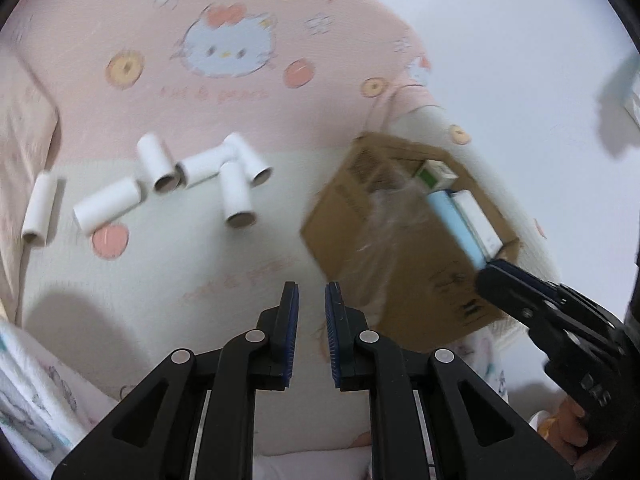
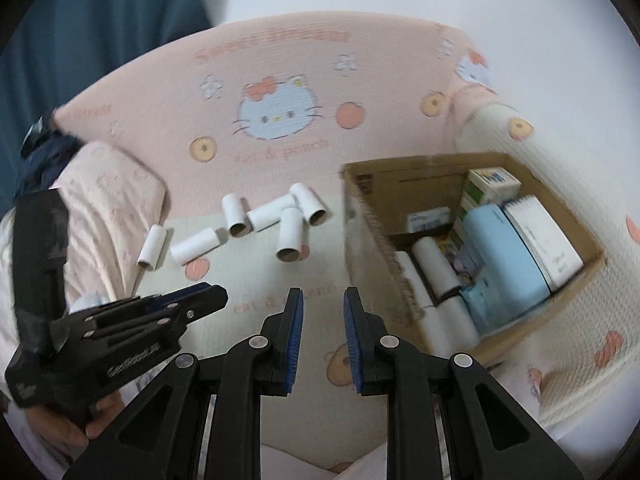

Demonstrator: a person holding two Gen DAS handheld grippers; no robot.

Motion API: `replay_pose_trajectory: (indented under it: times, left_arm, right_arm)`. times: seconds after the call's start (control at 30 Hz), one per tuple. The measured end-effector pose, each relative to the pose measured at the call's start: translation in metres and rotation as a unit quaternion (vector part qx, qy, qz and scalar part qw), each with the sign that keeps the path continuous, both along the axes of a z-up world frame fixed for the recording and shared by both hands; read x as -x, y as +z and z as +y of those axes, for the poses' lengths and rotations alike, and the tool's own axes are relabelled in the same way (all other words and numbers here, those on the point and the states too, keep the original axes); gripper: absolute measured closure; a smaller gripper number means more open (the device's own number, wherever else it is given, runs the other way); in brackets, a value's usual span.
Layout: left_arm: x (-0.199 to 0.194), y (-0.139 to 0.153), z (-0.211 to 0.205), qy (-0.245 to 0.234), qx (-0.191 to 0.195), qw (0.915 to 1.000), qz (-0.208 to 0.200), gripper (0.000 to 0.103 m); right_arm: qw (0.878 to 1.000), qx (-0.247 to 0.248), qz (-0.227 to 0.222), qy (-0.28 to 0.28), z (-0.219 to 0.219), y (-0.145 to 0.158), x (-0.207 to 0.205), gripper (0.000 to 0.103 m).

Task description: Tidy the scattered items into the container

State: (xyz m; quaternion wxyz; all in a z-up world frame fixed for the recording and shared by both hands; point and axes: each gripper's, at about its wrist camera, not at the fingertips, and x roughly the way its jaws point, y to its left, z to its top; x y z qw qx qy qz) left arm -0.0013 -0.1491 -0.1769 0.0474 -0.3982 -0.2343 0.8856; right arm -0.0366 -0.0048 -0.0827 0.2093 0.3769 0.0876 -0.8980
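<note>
Bed (image 2: pixel 256 292): cream and pink cover printed with a cartoon cat, peaches and biscuits; it carries everything listed here.

Paper tubes (image 2: pixel 240 224): six white cardboard tubes with brown inner walls, lying loose on the cream part of the cover, left of the box and apart from it. Four sit in a close cluster, some touching (image 1: pixel 208 172); two lie further left, the outermost one beside a pink pillow (image 2: pixel 108 200).

Cardboard box (image 2: pixel 576 276): brown, open at the top, standing on the bed to the right of the tubes. Inside it: three white tubes (image 2: pixel 432 272) lying side by side along the near left wall, a light blue case (image 2: pixel 504 248), a white spiral notepad (image 2: pixel 544 240), and small cartons (image 2: pixel 492 184) at the far end. In the left wrist view the box is blurred.

Left tongs (image 1: pixel 312 300): above the cover in front of the tubes, nearly clenched with only a narrow slit between the blue pads, nothing in them. Also seen at lower left of the right wrist view (image 2: pixel 208 296), gripped by a hand (image 2: pixel 68 428).

Right tongs (image 2: pixel 323 304): above the cover just left of the box's near corner, nearly clenched, empty.
</note>
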Motion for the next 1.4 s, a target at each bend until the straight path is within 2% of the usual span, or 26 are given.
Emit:
replay_pose_trajectory:
  times: [0.1,0.2,0.27,0.37,0.43,0.5,0.57,0.63,0.67,0.73,0.8,0.83,1.0,1.1,1.3,1.4]
  left_arm:
    - [0.005,-0.02,-0.024,0.018,-0.038,0.999,-0.016,0.088]
    - [0.011,-0.041,-0.046,0.041,-0.06,0.997,-0.025,0.088]
    - [0.016,-0.054,-0.057,0.048,-0.061,0.9963,-0.036,0.088]
    - [0.024,-0.071,-0.066,0.046,-0.04,0.9969,-0.051,0.088]
    - [0.032,-0.083,-0.071,0.043,-0.044,0.9959,-0.066,0.088]
    - [0.04,-0.093,-0.076,0.041,-0.066,0.9941,-0.076,0.088]
    - [0.05,-0.101,-0.079,0.041,-0.077,0.993,-0.079,0.087]
    - [0.063,-0.109,-0.083,0.04,-0.086,0.9921,-0.082,0.082]
    - [0.07,-0.114,-0.086,0.04,-0.099,0.9903,-0.089,0.068]
    - [0.083,-0.13,-0.096,0.047,-0.151,0.9822,-0.101,0.052]
    - [0.092,-0.146,-0.109,0.073,-0.21,0.9696,-0.101,0.052]
    - [0.094,-0.151,-0.114,0.085,-0.225,0.9655,-0.1,0.052]
    - [0.098,-0.16,-0.132,0.136,-0.258,0.954,-0.072,0.052]
    - [0.106,-0.16,-0.132,0.121,-0.279,0.9508,-0.059,0.053]
    - [0.147,-0.15,-0.121,0.061,-0.278,0.9583,-0.025,0.053]
    - [0.166,-0.16,-0.119,0.046,-0.289,0.9554,-0.035,0.053]
  right_arm:
    - [0.999,-0.026,0.008,0.027,-0.021,-0.009,-0.001,0.085]
    - [0.998,-0.041,0.001,0.042,-0.036,-0.021,0.004,0.082]
    - [0.998,-0.043,-0.01,0.046,-0.044,-0.029,0.01,0.082]
    - [0.997,-0.044,-0.017,0.054,-0.054,-0.039,0.023,0.081]
    - [0.997,-0.05,-0.019,0.057,-0.061,-0.046,0.033,0.08]
    - [0.997,-0.049,-0.025,0.058,-0.065,-0.053,0.044,0.074]
    - [0.997,-0.039,-0.034,0.056,-0.069,-0.061,0.054,0.058]
    - [0.997,-0.029,-0.043,0.05,-0.071,-0.07,0.067,0.051]
    - [0.997,-0.027,-0.051,0.046,-0.073,-0.076,0.076,0.048]
    - [0.997,-0.029,-0.057,0.04,-0.076,-0.086,0.089,0.047]
    - [0.997,-0.038,-0.057,0.034,-0.081,-0.097,0.101,0.047]
    - [0.997,-0.043,-0.051,0.032,-0.082,-0.101,0.106,0.047]
    - [0.997,-0.054,-0.045,0.034,-0.093,-0.121,0.132,0.047]
    - [0.996,-0.058,-0.05,0.04,-0.099,-0.132,0.143,0.047]
    - [0.995,-0.053,-0.068,0.05,-0.111,-0.155,0.166,0.047]
    - [0.995,-0.052,-0.073,0.046,-0.114,-0.162,0.175,0.047]
